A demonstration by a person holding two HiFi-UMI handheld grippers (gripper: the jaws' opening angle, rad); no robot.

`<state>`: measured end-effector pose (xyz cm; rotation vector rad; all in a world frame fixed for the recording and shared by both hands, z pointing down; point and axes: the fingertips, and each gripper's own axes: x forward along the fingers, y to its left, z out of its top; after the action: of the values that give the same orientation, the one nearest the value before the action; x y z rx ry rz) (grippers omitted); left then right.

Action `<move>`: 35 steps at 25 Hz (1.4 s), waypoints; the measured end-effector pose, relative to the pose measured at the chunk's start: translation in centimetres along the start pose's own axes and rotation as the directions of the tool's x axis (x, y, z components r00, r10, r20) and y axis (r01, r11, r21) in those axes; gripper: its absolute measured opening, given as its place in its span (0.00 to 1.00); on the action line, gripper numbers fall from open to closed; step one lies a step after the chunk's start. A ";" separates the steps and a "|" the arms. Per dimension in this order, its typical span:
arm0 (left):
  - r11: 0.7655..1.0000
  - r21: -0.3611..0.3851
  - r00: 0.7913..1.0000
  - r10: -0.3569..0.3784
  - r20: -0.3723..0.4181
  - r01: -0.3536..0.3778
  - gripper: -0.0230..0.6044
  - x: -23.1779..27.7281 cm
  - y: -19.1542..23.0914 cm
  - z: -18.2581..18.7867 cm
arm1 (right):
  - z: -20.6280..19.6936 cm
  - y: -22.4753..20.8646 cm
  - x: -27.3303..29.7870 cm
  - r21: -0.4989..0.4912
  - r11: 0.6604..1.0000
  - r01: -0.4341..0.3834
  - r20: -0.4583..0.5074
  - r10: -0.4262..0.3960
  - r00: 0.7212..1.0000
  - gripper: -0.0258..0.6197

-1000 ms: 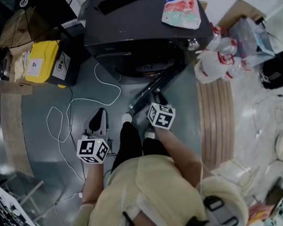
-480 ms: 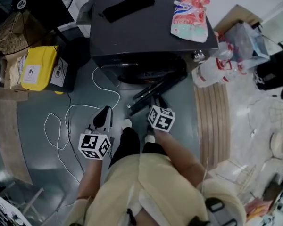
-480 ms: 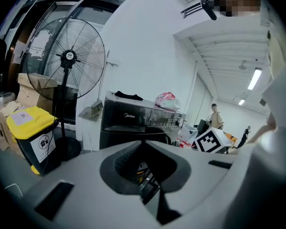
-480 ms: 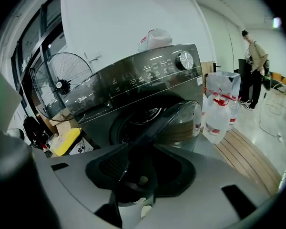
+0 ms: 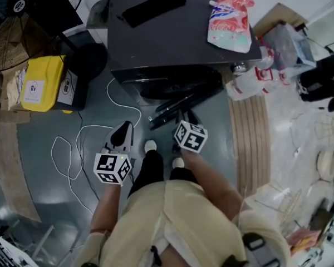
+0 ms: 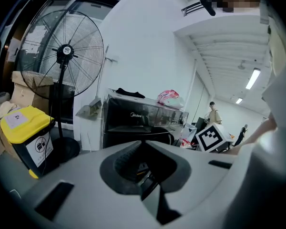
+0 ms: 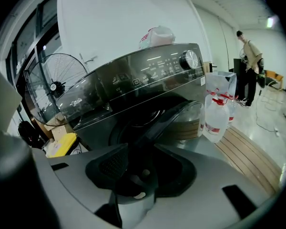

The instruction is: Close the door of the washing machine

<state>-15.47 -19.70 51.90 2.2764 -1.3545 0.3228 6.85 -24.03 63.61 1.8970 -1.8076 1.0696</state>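
Black washing machine (image 5: 172, 38), Midea logo (image 6: 137, 115); door (image 5: 183, 104) open

Dim head view — gripper views fisheye-warped, dark-cornered; strip light (image 6: 253, 78) glares.

The open door (image 5: 181, 105) juts out, bottles (image 5: 246, 83) crowding its right.

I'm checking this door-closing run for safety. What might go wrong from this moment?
The right gripper, its jaws open, faces the thin edge of the open door; a push there may slip off. The white cable loops on the floor near the person's feet and might snag a step. A hard shut may jolt the pouch lying on top of the washing machine.
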 end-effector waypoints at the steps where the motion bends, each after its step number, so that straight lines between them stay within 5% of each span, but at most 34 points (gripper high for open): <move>1: 1.000 -0.003 1.000 0.001 -0.002 -0.001 0.05 0.1 0.3 0.0 | 0.2 0.2 0.2 0.005 1.000 -0.002 0.004 0.002 1.000 0.28; 35: 1.000 0.011 1.000 0.007 -0.007 -0.007 0.05 1.7 6.0 1.8 | 4.4 4.5 6.2 0.034 0.999 -0.015 0.081 0.012 0.997 0.28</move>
<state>-19.95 -24.36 52.75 2.2783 -1.3608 0.3414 3.43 -32.20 63.69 1.9777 -1.8597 1.0490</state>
